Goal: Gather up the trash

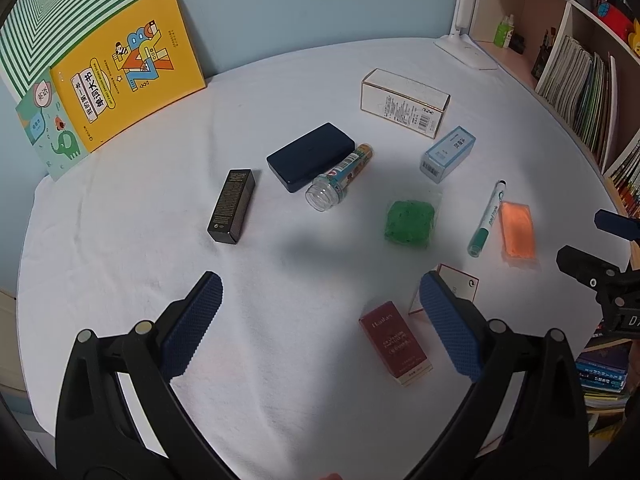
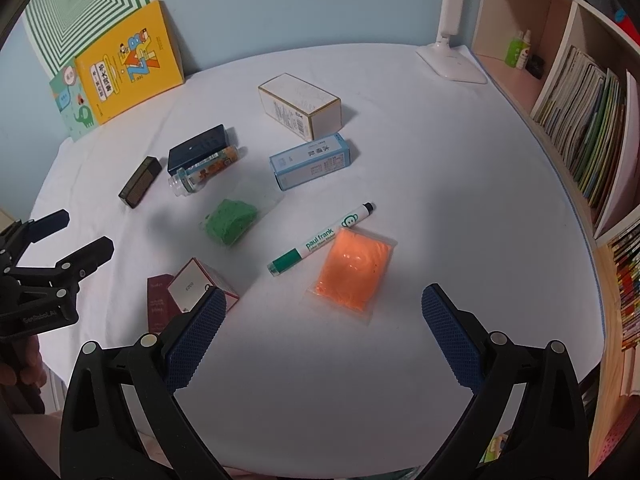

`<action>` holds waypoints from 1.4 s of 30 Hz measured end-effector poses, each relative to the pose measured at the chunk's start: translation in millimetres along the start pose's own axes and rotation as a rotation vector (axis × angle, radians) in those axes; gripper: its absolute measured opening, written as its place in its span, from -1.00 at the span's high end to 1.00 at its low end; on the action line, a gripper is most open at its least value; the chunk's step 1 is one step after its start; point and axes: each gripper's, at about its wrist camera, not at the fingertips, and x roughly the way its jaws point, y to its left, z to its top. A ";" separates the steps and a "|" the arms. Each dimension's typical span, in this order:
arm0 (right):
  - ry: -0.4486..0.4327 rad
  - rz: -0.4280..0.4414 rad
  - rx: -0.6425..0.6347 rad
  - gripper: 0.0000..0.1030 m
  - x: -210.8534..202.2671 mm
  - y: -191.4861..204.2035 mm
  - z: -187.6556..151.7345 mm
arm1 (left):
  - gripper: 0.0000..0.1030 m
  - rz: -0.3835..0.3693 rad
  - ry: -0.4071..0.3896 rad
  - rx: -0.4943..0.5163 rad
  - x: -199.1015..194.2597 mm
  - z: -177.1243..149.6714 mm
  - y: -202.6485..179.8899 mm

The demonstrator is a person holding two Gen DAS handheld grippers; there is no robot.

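Items lie scattered on a white cloth-covered table: a black carton, a dark blue case, an empty clear bottle, a white box, a light blue box, a green bagged lump, a green marker, an orange bagged lump, a dark red box and a white-topped red box. My left gripper is open and empty above the near table. My right gripper is open and empty, just short of the orange lump.
Books lean on the blue wall at the back left. A white lamp base stands at the back right. A shelf unit with books runs along the right side. The left gripper also shows in the right wrist view.
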 end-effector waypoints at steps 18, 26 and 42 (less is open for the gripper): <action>0.033 0.000 0.012 -0.89 11.3 -1.5 1.5 | -0.88 -0.009 0.033 0.020 11.5 3.8 -4.2; 0.052 -0.005 0.019 -0.89 19.1 -3.6 4.1 | -0.88 -0.009 0.050 0.023 17.4 6.2 -2.8; 0.120 -0.016 0.058 -0.88 44.1 -21.0 2.9 | -0.87 -0.064 0.112 0.088 46.0 23.7 -22.8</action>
